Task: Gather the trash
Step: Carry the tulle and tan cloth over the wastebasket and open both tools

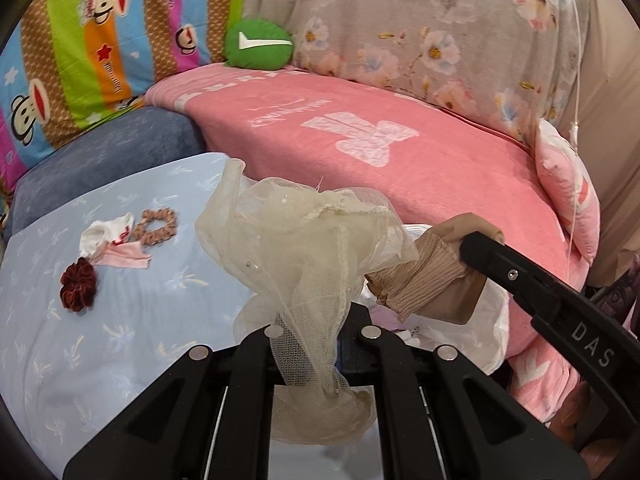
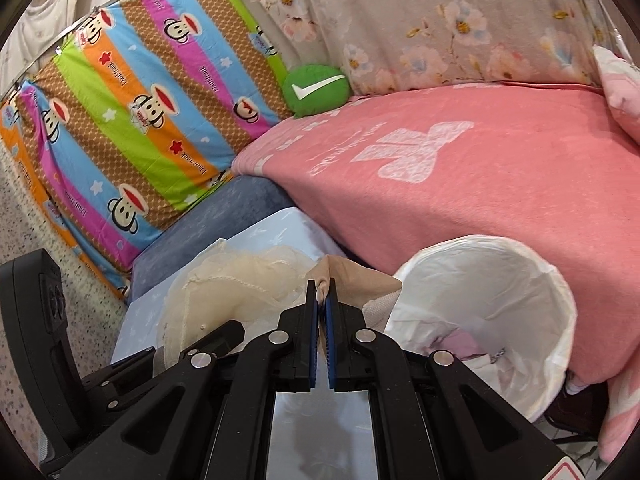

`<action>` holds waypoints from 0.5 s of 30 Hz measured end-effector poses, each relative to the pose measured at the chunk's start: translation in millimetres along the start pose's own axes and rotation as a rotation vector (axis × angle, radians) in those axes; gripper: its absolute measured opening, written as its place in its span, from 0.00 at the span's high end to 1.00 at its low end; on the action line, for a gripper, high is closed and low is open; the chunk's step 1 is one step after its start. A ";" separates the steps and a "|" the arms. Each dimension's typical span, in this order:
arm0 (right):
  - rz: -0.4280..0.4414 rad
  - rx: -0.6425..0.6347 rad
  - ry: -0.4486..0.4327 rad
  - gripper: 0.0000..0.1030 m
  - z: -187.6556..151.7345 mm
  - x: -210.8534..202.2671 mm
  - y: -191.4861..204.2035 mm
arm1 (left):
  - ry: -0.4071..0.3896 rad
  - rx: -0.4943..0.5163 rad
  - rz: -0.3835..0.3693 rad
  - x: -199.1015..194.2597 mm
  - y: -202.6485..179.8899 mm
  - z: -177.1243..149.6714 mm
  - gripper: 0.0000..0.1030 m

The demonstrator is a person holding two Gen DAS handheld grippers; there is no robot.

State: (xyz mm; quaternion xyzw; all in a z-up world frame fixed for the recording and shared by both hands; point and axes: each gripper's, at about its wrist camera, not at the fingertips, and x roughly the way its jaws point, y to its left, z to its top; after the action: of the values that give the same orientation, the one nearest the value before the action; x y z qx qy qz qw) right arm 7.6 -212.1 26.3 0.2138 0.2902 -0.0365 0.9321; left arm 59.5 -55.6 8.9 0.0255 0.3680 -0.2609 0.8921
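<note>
My left gripper (image 1: 316,320) is shut on a cream tulle cloth (image 1: 304,240), which billows up and hides the fingertips. Just right of it, my right gripper (image 1: 470,246) is shut on a beige knit cloth (image 1: 424,280). In the right wrist view the blue pads of the right gripper (image 2: 322,300) pinch that beige cloth (image 2: 360,276), with the tulle (image 2: 224,280) to its left. A bin lined with a white bag (image 2: 552,300) stands open just right of the right gripper, with some cloth inside. A white sock (image 1: 104,232), a pink strip (image 1: 128,258), a brown scrunchie (image 1: 156,224) and a dark red scrunchie (image 1: 79,290) lie on the light blue table (image 1: 120,340).
A pink blanket (image 1: 400,168) covers the sofa behind the table and bin. A green check-mark cushion (image 1: 258,44) and a striped monkey-print sheet (image 1: 88,40) sit at the back. A blue-grey stool (image 1: 112,156) stands beside the table. The left tool's black housing (image 2: 36,340) shows at the left edge.
</note>
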 end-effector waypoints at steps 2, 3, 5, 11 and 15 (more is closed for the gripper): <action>-0.022 0.004 -0.009 0.97 1.7 -5.2 -11.1 | 0.000 0.022 -0.018 2.1 -10.2 2.4 0.93; -0.031 0.008 -0.013 0.97 2.6 -7.5 -16.2 | 0.000 0.031 -0.024 3.3 -14.8 3.3 0.93; -0.046 0.021 -0.019 0.97 3.1 -12.5 -26.8 | 0.004 0.053 -0.044 6.6 -27.0 4.4 0.93; -0.086 0.058 -0.033 0.97 4.3 -20.8 -54.7 | 0.026 0.102 -0.091 17.2 -53.1 8.3 0.91; -0.107 0.073 -0.034 0.97 3.6 -22.3 -66.4 | 0.041 0.123 -0.122 25.9 -65.0 9.6 0.91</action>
State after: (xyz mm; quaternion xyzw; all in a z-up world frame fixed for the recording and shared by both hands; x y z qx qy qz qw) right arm -21.7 -274.9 16.3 0.2312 0.2838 -0.1002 0.9252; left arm 49.6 -125.6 8.1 0.0634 0.3704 -0.3363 0.8635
